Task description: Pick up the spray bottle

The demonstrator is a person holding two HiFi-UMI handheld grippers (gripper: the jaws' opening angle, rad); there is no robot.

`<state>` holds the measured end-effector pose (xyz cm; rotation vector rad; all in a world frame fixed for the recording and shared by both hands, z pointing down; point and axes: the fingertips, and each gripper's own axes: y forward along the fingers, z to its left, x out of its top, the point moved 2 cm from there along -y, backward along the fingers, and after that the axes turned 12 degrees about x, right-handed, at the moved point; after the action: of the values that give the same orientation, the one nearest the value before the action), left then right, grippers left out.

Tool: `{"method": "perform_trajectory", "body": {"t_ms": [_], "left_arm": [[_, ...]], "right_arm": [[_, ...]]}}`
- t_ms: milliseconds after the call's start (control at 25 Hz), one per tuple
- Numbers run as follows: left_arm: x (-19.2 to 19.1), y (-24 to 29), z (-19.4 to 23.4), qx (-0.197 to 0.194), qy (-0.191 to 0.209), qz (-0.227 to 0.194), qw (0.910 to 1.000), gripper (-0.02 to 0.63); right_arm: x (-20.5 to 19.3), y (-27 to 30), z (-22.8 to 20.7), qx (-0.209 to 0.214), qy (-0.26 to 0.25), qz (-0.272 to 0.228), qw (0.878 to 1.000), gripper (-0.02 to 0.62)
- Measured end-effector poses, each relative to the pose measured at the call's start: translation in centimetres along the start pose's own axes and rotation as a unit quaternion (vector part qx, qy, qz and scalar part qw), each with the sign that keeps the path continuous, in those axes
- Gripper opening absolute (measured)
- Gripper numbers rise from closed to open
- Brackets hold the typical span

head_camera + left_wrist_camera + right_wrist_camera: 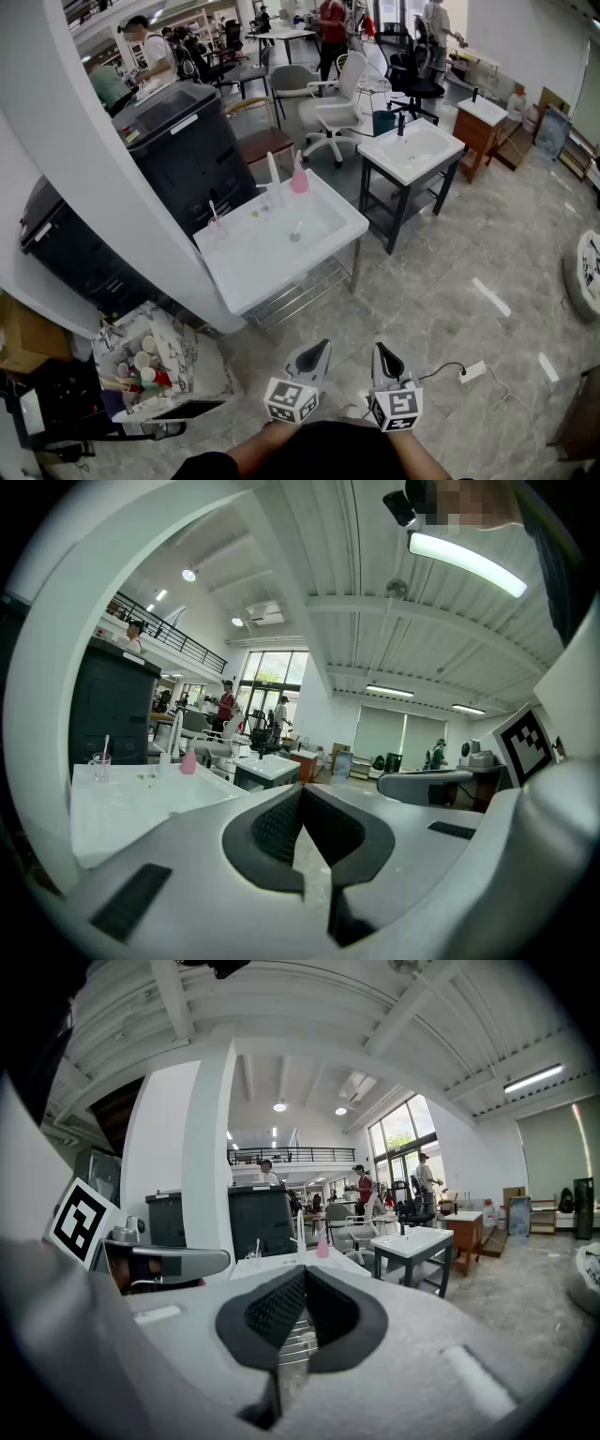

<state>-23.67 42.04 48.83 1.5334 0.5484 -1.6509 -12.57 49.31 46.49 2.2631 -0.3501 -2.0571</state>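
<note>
The left hand-held gripper [321, 345] and the right hand-held gripper [382, 348] are held side by side low over the floor [450, 300], short of the near edge of the white sink counter [236, 274]. Each has its jaws closed together with nothing between them. The pink spray bottle [299, 176] stands upright on the counter's far edge toward its far right corner, just beside the tall faucet [273, 174], while a clear cup [217, 225] stands near the far left corner, well apart from the bottle.
</note>
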Motion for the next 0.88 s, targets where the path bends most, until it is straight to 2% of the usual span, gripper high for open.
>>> {"method": "perform_trajectory", "body": {"t_ms": [160, 360, 600, 880], "left_arm": [[-0.2, 1.3, -2.2, 0.012, 0.001, -0.004, 0.9999, 0.015], [-0.7, 2.7, -3.5, 0.034, -0.001, -0.004, 0.9994, 0.015], [-1.2, 6.2, -3.4, 0.026, 0.015, 0.012, 0.9995, 0.015], [-1.7, 14.2, -0.8, 0.002, 0.005, 0.033, 0.9994, 0.015]], "right_arm": [[0.2, -0.9, -2.2, 0.012, -0.002, -0.005, 1.000, -0.003], [-0.9, -1.2, -5.0, 0.025, 0.029, -0.015, 0.999, -0.002], [-3.0, 0.2, -7.9, 0.019, 0.054, 0.002, 0.998, -0.002], [-2.8, 5.9, -13.0, -0.002, 0.058, 0.018, 0.998, -0.002]]}}
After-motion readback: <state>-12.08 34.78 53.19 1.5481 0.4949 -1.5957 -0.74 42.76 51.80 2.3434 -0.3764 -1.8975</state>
